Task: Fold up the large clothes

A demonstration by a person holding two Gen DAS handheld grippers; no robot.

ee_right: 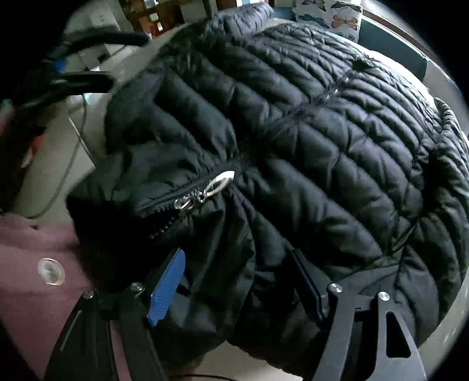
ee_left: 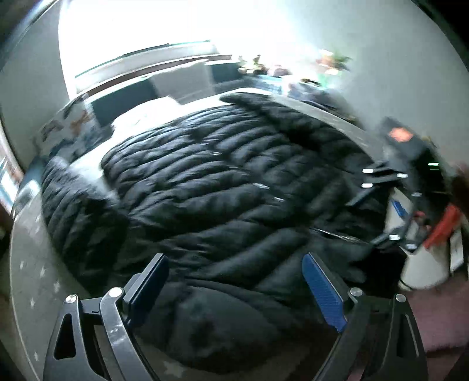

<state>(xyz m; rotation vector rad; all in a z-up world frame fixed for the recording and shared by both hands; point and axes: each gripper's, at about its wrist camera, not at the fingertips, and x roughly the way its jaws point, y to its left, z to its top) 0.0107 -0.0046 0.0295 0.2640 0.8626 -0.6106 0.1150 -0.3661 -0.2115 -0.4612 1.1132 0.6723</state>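
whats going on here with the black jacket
A person with a handheld gripper in each hand is working on a black puffer jacket spread on a round table, front up, its zipper pull showing. The left gripper is open above the near edge of the jacket, gripping nothing. The right gripper has its jaws spread around a bunch of fabric near the zipper end; a firm pinch isn't visible. No fold shows yet.

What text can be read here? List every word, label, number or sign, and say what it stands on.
None can be read.
Orange patch on the black device: blurred, no letters clear.
Cushion: butterfly pictures only, no words.
Black jacket and its zip pull: no label or brand shows.
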